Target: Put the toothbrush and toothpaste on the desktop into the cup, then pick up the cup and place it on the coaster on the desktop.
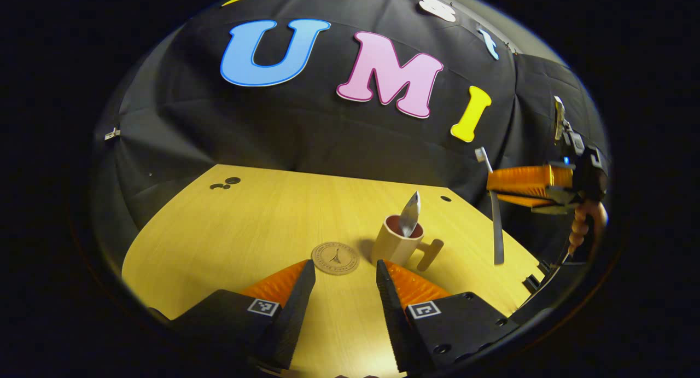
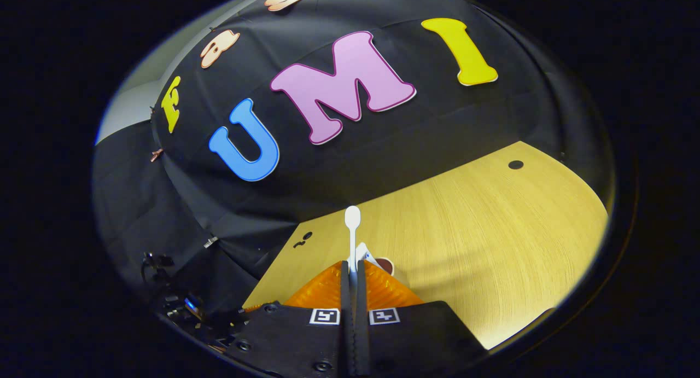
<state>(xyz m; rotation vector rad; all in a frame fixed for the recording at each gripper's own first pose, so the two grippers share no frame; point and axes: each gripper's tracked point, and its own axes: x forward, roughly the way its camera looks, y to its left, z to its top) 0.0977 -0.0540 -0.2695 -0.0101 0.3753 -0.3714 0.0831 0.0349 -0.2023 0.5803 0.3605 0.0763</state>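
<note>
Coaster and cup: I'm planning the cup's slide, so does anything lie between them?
No. In the left gripper view, only bare desktop separates the coaster from the cup.

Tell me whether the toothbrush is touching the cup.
Apart. The left gripper view shows the toothbrush held in the air by the right gripper, with bare desktop between it and the cup.

There is one cup (image 1: 395,245) on the tabletop (image 1: 246,225). It has one handle. One toothpaste tube (image 1: 409,213) stands in the cup. There is one toothbrush (image 1: 495,214), held up in the air. One round coaster (image 1: 335,257) lies on the tabletop, just beside the cup.

There are two tongs. One, the left tongs (image 1: 344,290), has two fingers set wide apart. The other, the right tongs (image 2: 354,282), has two fingers pressed on the toothbrush.

The tabletop has a few small dark holes: three close together in one corner, and one more by the far edge.
</note>
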